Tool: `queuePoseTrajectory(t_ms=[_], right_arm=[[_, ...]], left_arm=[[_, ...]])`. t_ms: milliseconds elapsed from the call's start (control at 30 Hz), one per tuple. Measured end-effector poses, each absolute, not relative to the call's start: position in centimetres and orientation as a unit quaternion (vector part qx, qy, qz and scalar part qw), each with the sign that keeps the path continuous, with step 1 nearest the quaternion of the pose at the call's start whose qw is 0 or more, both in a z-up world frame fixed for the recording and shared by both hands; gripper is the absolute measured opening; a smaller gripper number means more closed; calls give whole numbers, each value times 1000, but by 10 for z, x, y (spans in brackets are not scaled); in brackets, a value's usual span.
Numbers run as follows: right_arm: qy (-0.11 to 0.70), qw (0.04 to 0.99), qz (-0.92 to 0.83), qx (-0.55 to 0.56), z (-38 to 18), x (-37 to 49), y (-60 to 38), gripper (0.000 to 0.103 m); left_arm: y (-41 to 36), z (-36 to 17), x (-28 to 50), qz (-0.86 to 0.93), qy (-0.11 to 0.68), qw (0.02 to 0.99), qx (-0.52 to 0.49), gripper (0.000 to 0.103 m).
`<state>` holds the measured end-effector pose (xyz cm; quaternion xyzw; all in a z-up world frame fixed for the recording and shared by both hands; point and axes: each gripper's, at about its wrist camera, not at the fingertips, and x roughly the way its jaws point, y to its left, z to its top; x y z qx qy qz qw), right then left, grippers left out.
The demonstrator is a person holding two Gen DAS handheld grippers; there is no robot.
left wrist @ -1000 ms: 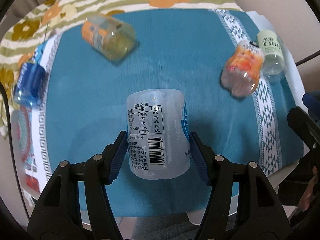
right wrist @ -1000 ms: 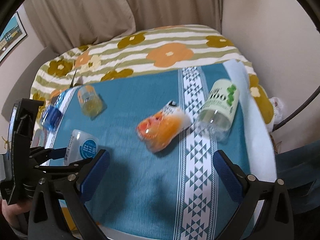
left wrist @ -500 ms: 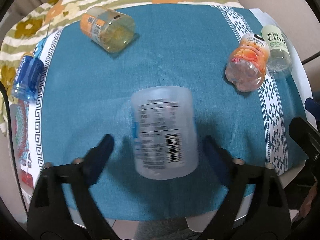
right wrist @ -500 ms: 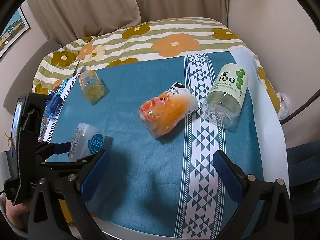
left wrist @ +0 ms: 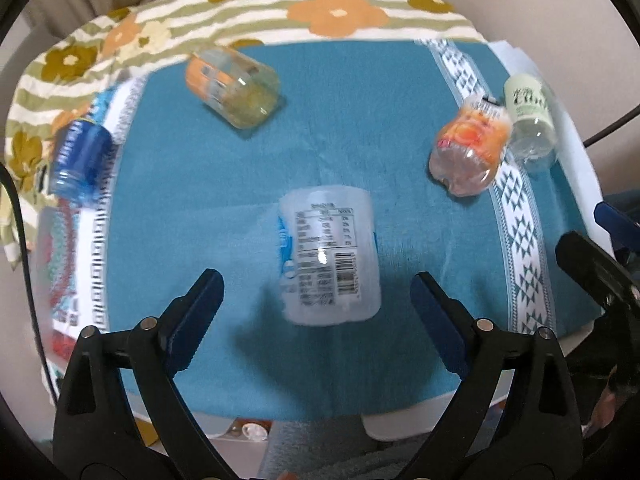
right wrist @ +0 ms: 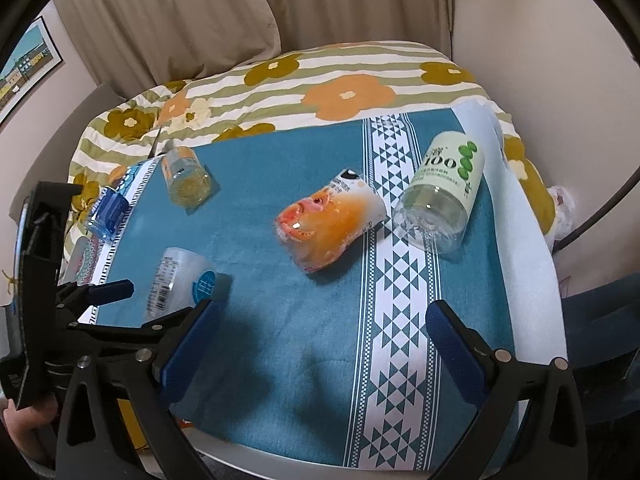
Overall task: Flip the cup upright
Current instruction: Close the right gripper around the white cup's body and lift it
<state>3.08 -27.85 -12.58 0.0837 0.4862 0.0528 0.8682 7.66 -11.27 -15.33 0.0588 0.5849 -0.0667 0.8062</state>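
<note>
A clear plastic cup with a white and blue label [left wrist: 329, 257] stands on the teal cloth [left wrist: 320, 120], free of the gripper. My left gripper [left wrist: 316, 304] is open, its blue pads on either side of the cup and apart from it. In the right wrist view the same cup [right wrist: 180, 280] sits at the left with the left gripper [right wrist: 120, 304] just in front of it. My right gripper [right wrist: 320, 344] is open and empty above the cloth's front part.
Other cups lie on their sides: an orange-labelled one [left wrist: 234, 88] at the back, a blue one [left wrist: 78, 160] at the left edge, an orange fish-print one [right wrist: 330, 224] and a green-labelled one [right wrist: 442, 196] at the right. A flowered blanket [right wrist: 340, 80] lies behind.
My left gripper opened and let go of the white-labelled cup, then drew back from it. The cup stays standing on the cloth. My right gripper rose slightly.
</note>
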Motion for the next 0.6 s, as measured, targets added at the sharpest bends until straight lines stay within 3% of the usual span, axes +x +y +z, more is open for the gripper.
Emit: queuePoseTrajectory(t_ms=[233, 600], right_arm=[[507, 853, 93, 85, -101, 47, -265, 103], [602, 788, 109, 72, -116, 94, -203, 103]], left_arm=[[-70, -114, 69, -31, 559, 827, 52, 103], [9, -117, 66, -47, 555, 829, 42, 103]])
